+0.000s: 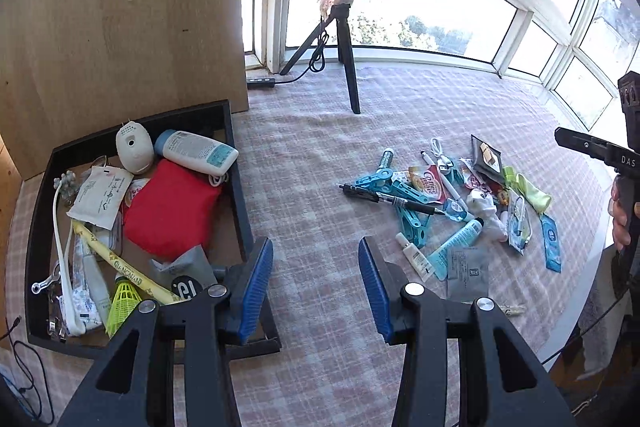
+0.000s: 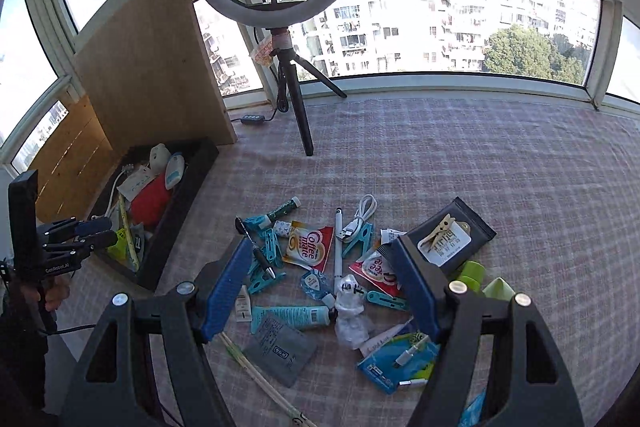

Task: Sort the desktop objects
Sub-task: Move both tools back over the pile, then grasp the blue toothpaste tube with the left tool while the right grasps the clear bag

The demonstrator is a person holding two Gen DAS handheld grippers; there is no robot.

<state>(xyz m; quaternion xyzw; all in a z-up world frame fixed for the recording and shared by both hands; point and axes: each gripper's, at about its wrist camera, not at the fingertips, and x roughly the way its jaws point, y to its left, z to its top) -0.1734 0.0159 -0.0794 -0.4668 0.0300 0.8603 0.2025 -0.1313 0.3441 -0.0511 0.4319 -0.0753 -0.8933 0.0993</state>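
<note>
My left gripper point(image 1: 315, 247) is open and empty over the checked cloth, just right of the black tray point(image 1: 236, 163). The tray holds a red pouch point(image 1: 172, 207), a white bottle point(image 1: 196, 151), a yellow shuttlecock point(image 1: 120, 303) and several small items. My right gripper point(image 2: 318, 247) is open above a loose pile: a Coffee mate sachet point(image 2: 308, 243), a black pen point(image 2: 256, 247), a teal tube point(image 2: 292, 317), a grey sachet point(image 2: 280, 351), a white cable point(image 2: 362, 215) and a black pouch point(image 2: 460, 227) with a wooden peg on it. Nothing is gripped. The left gripper point(image 2: 98, 231) also shows beside the tray point(image 2: 188, 187).
A ring light on a black tripod point(image 1: 348, 59) stands behind the pile near the window sill. A tall wooden board point(image 1: 120, 7) rises behind the tray. A hand point(image 1: 620, 223) shows at the right edge. The cloth's front edge lies close on the right.
</note>
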